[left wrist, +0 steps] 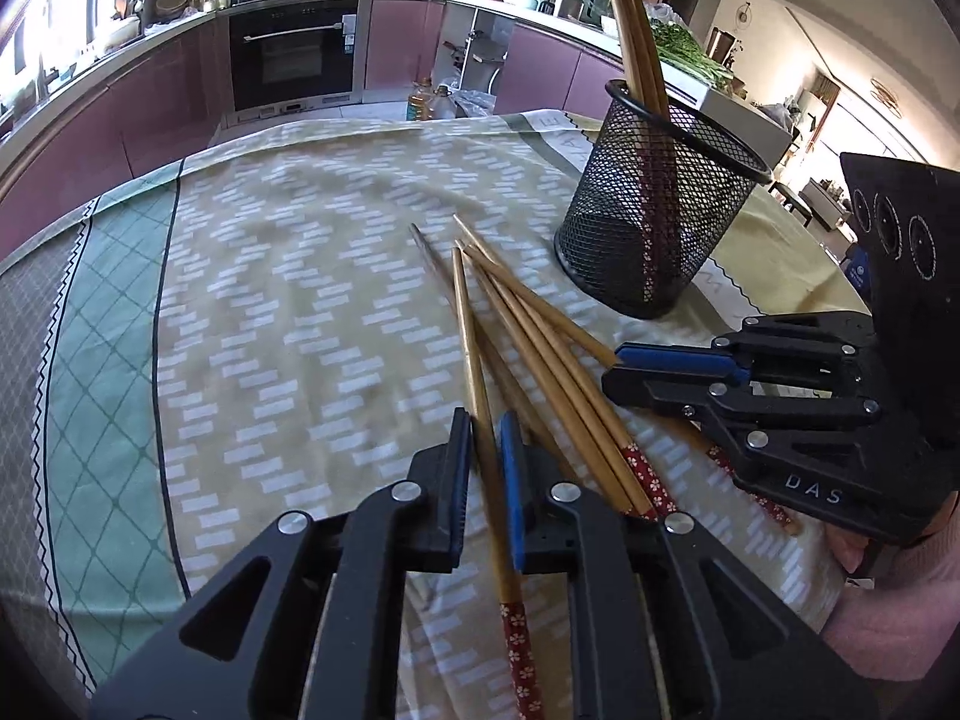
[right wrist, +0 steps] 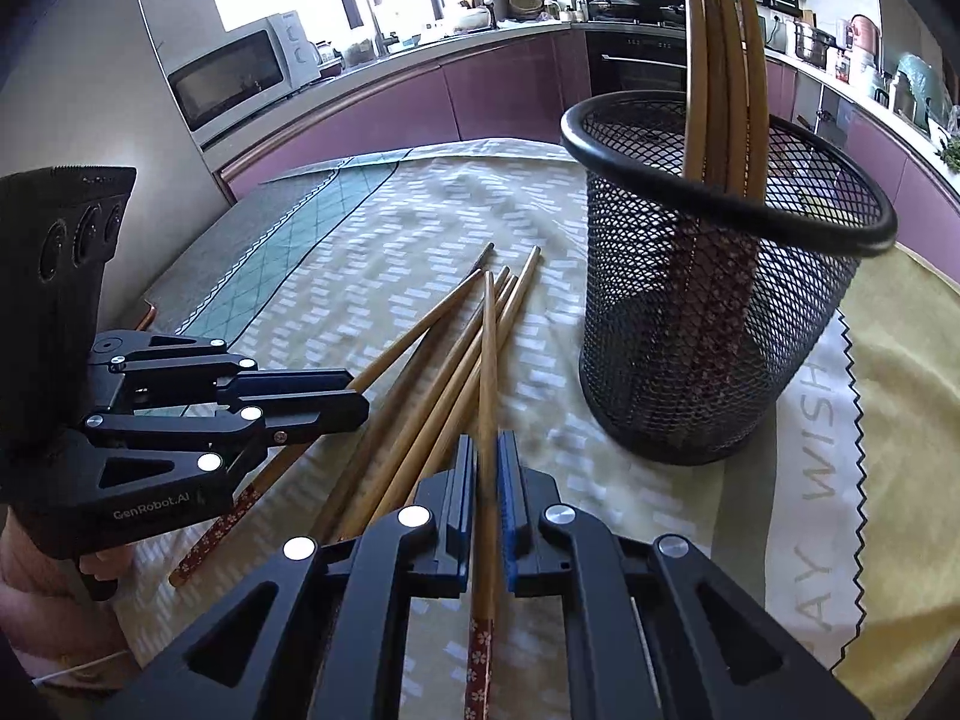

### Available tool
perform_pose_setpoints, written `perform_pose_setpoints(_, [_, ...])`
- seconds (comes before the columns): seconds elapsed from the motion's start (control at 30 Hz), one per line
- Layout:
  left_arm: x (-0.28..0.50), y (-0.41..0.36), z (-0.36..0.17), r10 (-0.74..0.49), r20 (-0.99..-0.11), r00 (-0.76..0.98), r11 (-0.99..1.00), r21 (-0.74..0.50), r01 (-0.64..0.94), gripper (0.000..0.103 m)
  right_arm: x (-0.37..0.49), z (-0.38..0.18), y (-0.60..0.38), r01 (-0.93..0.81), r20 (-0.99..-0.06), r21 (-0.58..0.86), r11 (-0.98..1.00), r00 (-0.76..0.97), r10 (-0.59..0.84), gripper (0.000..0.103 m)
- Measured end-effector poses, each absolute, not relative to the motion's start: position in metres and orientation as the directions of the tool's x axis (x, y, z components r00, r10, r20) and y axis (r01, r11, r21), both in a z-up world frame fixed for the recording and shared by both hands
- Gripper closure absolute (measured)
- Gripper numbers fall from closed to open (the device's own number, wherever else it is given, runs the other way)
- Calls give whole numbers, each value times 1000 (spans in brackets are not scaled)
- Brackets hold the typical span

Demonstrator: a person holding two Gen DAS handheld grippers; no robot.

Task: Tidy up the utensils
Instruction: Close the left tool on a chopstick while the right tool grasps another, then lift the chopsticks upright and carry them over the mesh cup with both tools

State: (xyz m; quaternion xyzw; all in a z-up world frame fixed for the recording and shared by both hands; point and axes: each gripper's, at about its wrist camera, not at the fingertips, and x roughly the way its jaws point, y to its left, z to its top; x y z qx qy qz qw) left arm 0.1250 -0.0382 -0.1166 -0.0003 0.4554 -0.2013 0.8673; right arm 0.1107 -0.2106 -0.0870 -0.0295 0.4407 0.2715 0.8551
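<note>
**A:** What is your left tool [left wrist: 486,456] doing?

**B:** Your left tool sits low in the middle of the left wrist view. Its two blue pads [left wrist: 511,468] are squeezed tight on one wooden chopstick [left wrist: 480,396]. The red flowery end [left wrist: 521,654] of that stick pokes back toward the bottom of the frame.

**A:** And your right tool [right wrist: 487,480]?

**B:** Same thing. It is low in the middle of the right wrist view, pinched narrow on another chopstick [right wrist: 489,360].

**A:** Where are the other sticks?

**B:** A loose pile of chopsticks [left wrist: 540,348] lies on the patterned cloth [left wrist: 270,312] on the desk, in the middle of the frame, between your two tools.

**A:** And the cup?

**B:** The black mesh cup [left wrist: 654,210] stands upright at the upper right, near the pile. A few chopsticks [left wrist: 630,18] already stand in it, leaning on its rim.
</note>
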Motion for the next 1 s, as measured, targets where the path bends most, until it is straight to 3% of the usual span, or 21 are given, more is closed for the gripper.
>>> perform_pose_setpoints(0.4, [125, -42, -96, -405, -745, 530, 903, -234, 361, 96, 101, -60, -225, -511, -703, 211, 834, 513, 492, 97])
perform_pose_setpoints(1.0, [94, -32, 3, -613, -532, 584, 786, -333, 521, 96, 81, 6, -286, -492, -511, 289, 821, 646, 567, 97])
